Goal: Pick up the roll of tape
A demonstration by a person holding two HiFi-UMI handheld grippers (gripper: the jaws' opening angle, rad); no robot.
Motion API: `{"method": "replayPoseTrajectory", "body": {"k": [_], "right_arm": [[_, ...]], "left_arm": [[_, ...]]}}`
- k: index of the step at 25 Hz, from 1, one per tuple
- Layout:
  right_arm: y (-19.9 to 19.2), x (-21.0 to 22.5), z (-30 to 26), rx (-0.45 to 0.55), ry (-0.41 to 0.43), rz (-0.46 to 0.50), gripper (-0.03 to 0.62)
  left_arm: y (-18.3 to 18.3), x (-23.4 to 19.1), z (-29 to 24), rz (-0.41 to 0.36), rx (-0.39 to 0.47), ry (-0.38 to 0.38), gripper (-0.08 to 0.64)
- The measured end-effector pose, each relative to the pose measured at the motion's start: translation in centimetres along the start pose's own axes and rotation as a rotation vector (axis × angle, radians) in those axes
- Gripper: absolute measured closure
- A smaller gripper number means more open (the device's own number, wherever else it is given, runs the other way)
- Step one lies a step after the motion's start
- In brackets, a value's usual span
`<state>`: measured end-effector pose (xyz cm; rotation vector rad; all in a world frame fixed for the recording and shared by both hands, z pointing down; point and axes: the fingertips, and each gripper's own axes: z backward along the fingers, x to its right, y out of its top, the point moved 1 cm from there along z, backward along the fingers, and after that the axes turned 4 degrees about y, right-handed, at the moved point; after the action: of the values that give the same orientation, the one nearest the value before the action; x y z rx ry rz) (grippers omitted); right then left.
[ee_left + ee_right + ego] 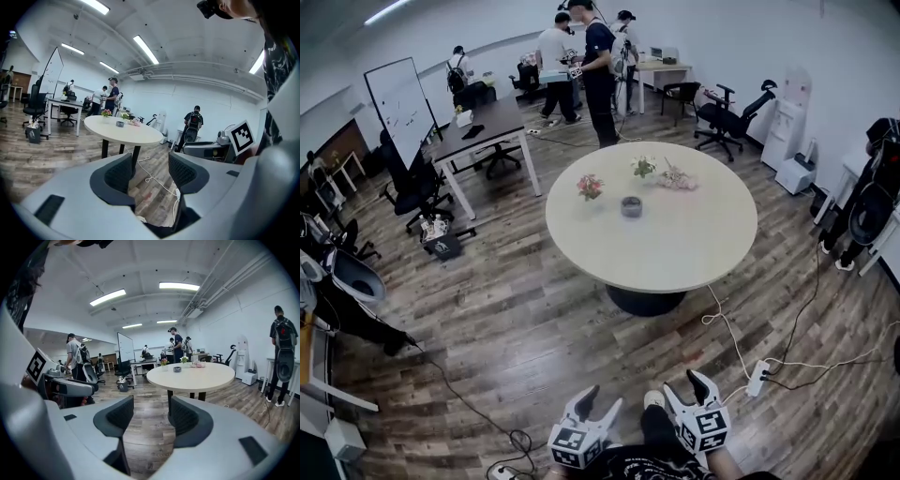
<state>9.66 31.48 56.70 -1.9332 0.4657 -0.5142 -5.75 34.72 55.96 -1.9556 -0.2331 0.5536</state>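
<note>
Looking down from the head view, the round tabletop (675,253) fills the middle of the frame. The roll of tape (631,206), a dark grey ring, lies flat toward its upper centre, near the pink flowers (590,187) but apart from them. The left gripper (602,401) and right gripper (686,386) sit at the bottom edge, close to the person's body and well apart from the tabletop. Both aim up the frame at it, which I judge to be the carry posture for an approach not yet made. The marker cube (571,446) on the left gripper shows only black-and-white squares, no words. The whiteboard (401,106) at upper left carries nothing legible.

In the left gripper view the jaws stand wide with nothing between them. Only the wooden floor (28,161) and a white cable (152,178) show through the gap. The roll of tape (120,123) is a tiny dark spot on the tabletop (136,135), left of centre.

In the right gripper view the jaws are likewise spread and empty. The roll of tape (177,369) sits on the tabletop (201,378) just above the gap, so this gripper seems the better lined up. No brand or label can be read.
</note>
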Motion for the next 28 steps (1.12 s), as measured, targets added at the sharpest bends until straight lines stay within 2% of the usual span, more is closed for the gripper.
{"method": "replayPoseTrajectory", "body": {"k": [9,14,20,28], "right_arm": [[5.2,6.9,-8.4,-0.017,0.098,0.084,0.344],[6.9,11.3,-11.1,-0.017,0.13,0.099,0.345],[7.5,15.5,-13.1,-0.019,0.167,0.124,0.347],[8.1,18.5,-14.1,-0.034,0.16,0.098,0.356]], "left_arm": [[4.5,-2.0,-8.5,0.019,0.027,0.099,0.302],[6.1,-1.0,-13.7,0.029,0.025,0.094,0.302],[7.3,-0.5,-18.4,0.064,0.056,0.124,0.308],[7.9,0.3,-21.4,0.106,0.07,0.127,0.31]]}}
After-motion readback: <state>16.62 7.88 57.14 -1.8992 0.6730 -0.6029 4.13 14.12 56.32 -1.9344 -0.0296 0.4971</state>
